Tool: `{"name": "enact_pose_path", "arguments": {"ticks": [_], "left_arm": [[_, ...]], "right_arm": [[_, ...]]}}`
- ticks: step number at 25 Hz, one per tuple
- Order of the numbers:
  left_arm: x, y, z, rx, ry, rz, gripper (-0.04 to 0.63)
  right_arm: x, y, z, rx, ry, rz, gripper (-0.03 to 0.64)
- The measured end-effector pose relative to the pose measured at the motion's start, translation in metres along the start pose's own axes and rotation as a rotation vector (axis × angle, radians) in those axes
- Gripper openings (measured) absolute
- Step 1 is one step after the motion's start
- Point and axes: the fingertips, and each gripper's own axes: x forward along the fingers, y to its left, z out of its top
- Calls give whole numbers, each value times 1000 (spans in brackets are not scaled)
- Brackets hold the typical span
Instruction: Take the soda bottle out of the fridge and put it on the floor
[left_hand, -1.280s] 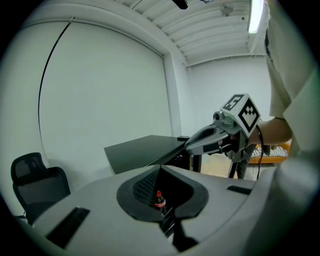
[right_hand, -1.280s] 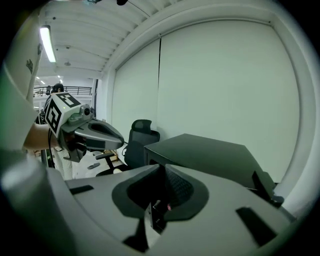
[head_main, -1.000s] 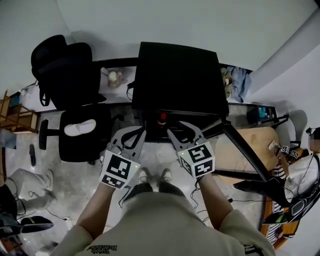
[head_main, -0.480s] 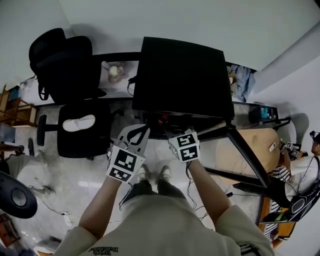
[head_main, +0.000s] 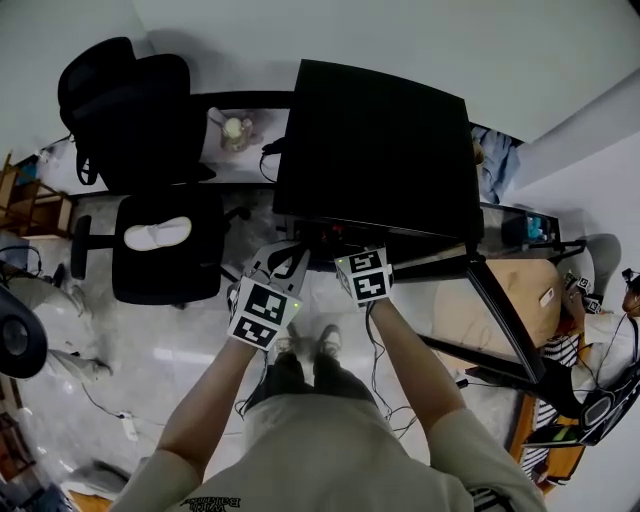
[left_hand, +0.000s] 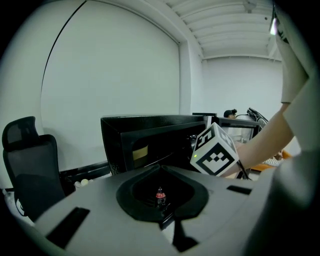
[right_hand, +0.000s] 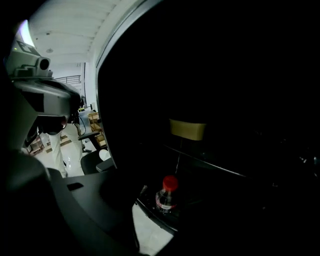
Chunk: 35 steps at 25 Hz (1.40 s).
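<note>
1. Soda bottle (right_hand: 168, 196) stands inside the dark fridge (head_main: 380, 140), low down and near the front edge, with nothing touching it.
2. Our right gripper (head_main: 350, 250) reaches into the fridge opening. Its jaws have just been opening and now stand spread wide with nothing between them; the bottle is ahead of them and apart.
3. Our left gripper (head_main: 283, 258) waits outside, just beside the right one. Its jaw tips are pressed together and it carries nothing; we see the bottle only through the hollow behind the tips.
4. We judge the step in hand to be the reach:
   - Bring the spread jaws in level, one on each side of the body and below the red cap (right_hand: 170, 183).
   - Stay under the upper shelf (right_hand: 215, 165).
   - Close only once the body sits centred between the pads — a pinch on the cap alone could let the bottle swing.
5. The bottle is upright: its long axis is vertical and the cap points up. We should keep it that way on the way out, so that it meets the floor (head_main: 180, 350) base first.
</note>
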Motion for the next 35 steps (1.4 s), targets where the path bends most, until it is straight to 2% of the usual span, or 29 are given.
{"name": "enact_pose_path", "arguments": {"ticks": [7,17,19,22,35], "left_arm": [[11,6,-19,-47,15,11,6],[9,4,-36,-56,34,-1,6],[9,4,-39,-61,34,-3,6],[9,2,-40,-77,24,-8,6],[4,2,-40,-76,29,1,6]], "right_arm": [[32,-4,-15,-18,44,-1,195],[50,-11,-30,-41,41,-18,189],[51,-11,-28,-48,28,-22,143],[51,-11,-29,-40,19,-25,126],[24,-9,-22,-7,-52,-26,112]]}}
